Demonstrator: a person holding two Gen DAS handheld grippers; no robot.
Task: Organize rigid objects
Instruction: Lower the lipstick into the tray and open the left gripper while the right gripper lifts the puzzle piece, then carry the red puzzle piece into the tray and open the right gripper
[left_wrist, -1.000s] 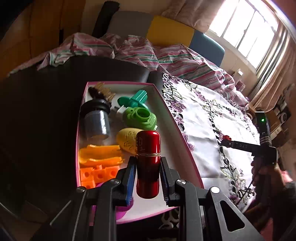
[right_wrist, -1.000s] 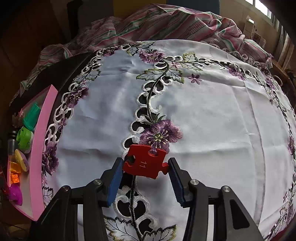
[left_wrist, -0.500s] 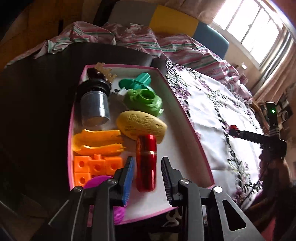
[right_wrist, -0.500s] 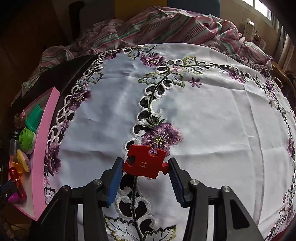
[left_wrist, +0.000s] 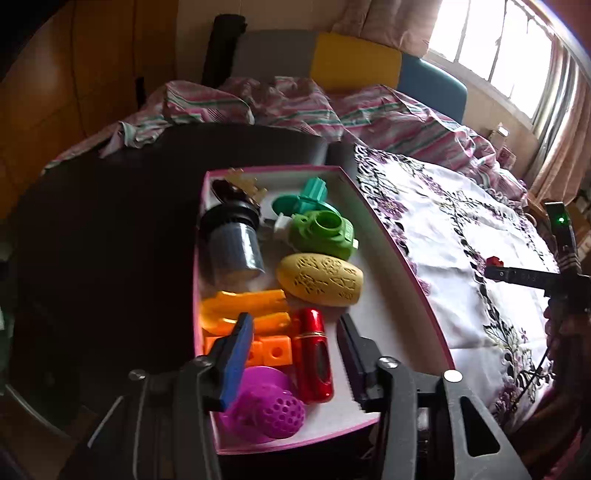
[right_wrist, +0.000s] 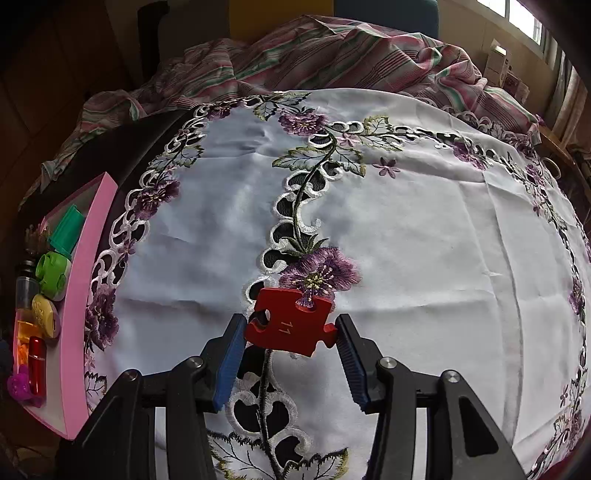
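lying loose between the parted pads of the left gripper (left_wrist: 293, 363), the glossy red metal tube (left_wrist: 314, 354) now rests inside the pink-walled box (left_wrist: 402, 258), beside the perforated purple ball (left_wrist: 266, 408) and orange blocks (left_wrist: 275, 349); a second ago it stood clamped upright, and the jaws have just been opening. the right gripper (right_wrist: 290, 349) pinches a flat red puzzle piece (right_wrist: 290, 321) above the embroidered tablecloth (right_wrist: 424, 236).
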